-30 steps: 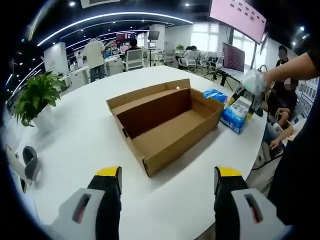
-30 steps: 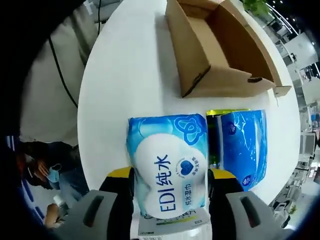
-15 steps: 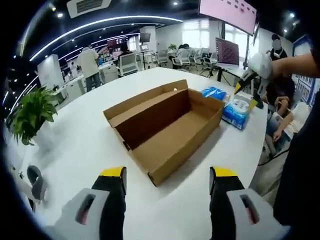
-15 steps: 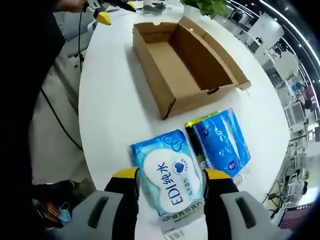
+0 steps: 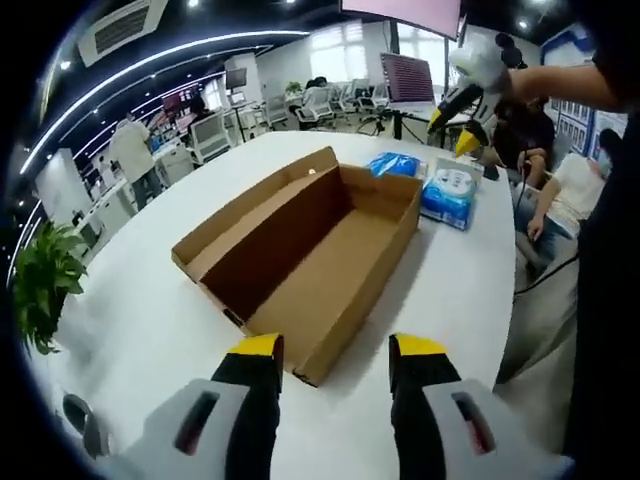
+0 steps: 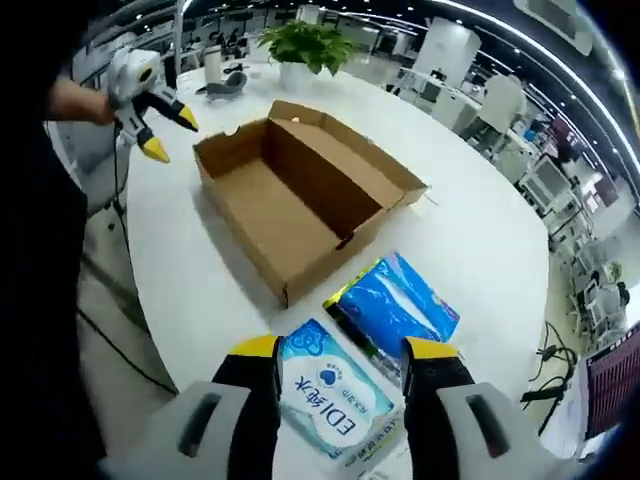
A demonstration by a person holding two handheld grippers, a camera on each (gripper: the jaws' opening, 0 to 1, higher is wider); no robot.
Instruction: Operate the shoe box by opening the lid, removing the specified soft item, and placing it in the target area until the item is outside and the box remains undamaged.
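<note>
Jaws apart and empty, the right gripper (image 6: pixel 338 362) hangs above the wet-wipe pack (image 6: pixel 328 395) lying on the counter (image 6: pixel 480 250) just beside a blue pack (image 6: pixel 392 307), outside the open, empty shoe box (image 6: pixel 290 195). The left gripper (image 5: pixel 325 358), jaws likewise apart, faces the box's near end. Lifting straight clear should keep the cardboard undamaged.

The white table (image 6: pixel 480 230) carries an open cardboard shoe box (image 6: pixel 300 195), a wet-wipes pack (image 6: pixel 335 395) touching a blue tissue pack (image 6: pixel 395 310), and a potted plant (image 6: pixel 305 50).
</note>
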